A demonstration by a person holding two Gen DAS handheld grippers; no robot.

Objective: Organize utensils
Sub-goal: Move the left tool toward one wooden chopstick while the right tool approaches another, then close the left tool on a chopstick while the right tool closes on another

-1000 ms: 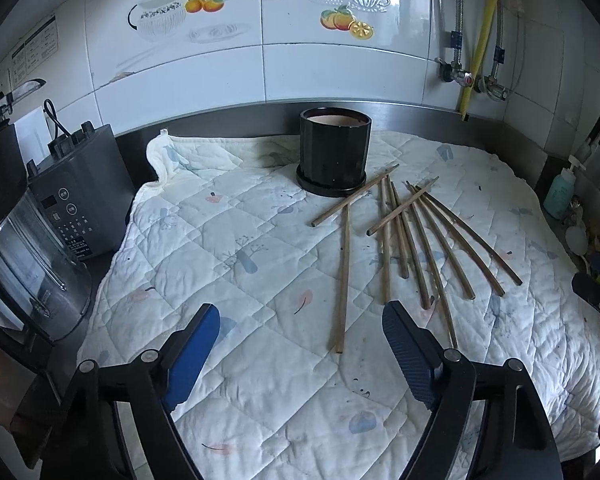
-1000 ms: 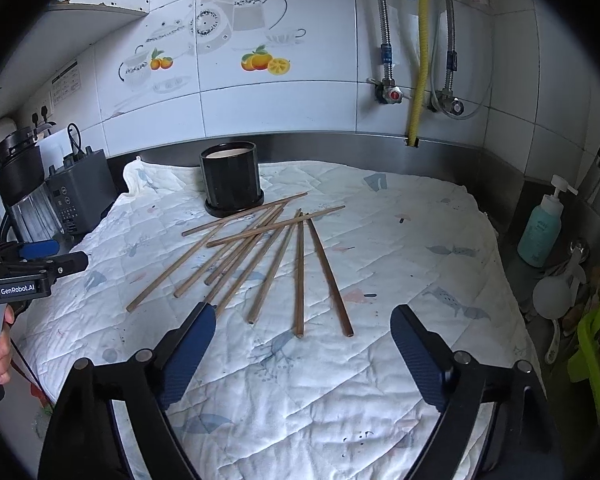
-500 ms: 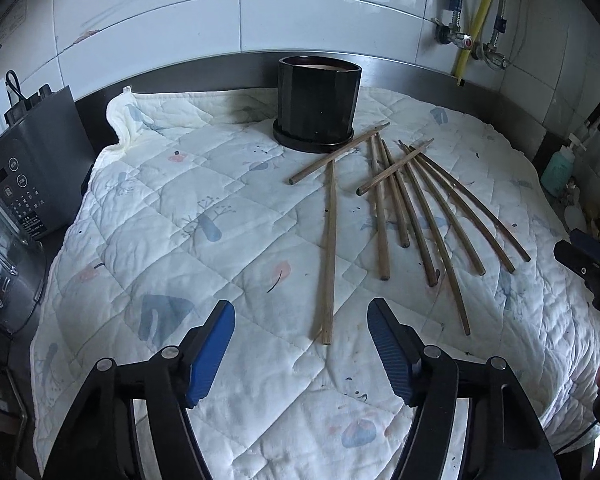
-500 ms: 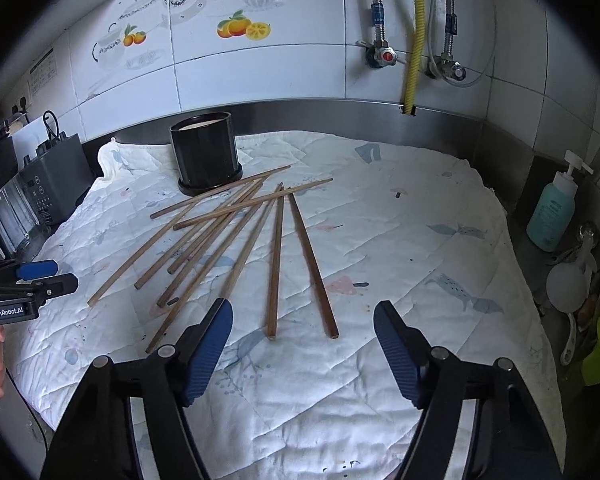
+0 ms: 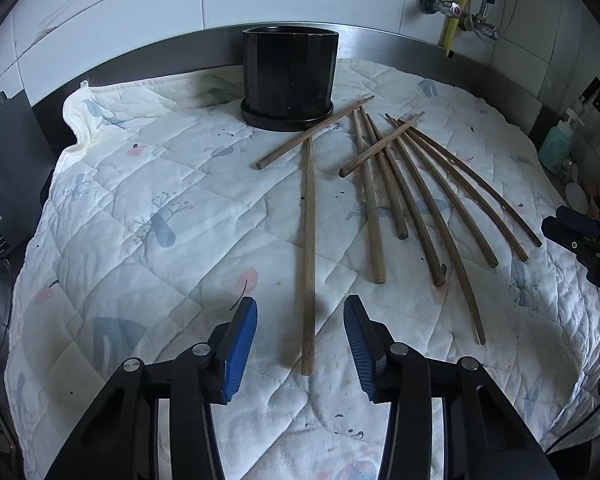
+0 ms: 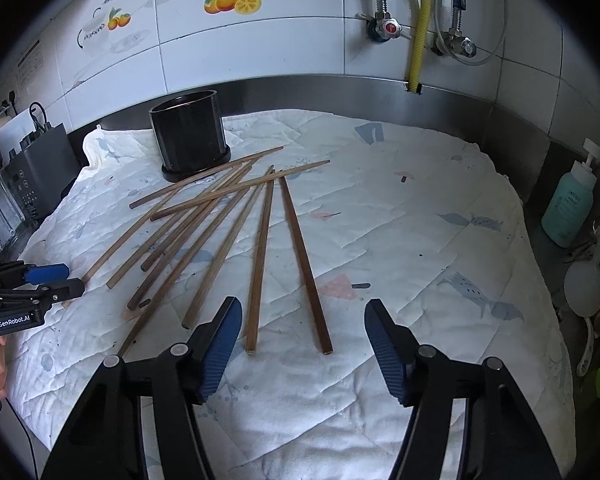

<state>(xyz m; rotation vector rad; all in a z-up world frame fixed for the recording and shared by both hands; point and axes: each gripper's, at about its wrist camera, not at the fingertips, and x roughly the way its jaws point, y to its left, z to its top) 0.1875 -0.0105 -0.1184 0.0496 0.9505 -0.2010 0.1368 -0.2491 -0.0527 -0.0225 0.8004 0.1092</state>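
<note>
Narrowing left gripper (image 5: 300,320) fingers around nearer chopstick (image 5: 309,248), untouched

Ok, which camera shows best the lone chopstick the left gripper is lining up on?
The left wrist view: the lone chopstick runs full length, its near end between the left gripper's open, closing jaws. In the right wrist view that chopstick lies at the pile's far left, its near end beside the left gripper.
</note>
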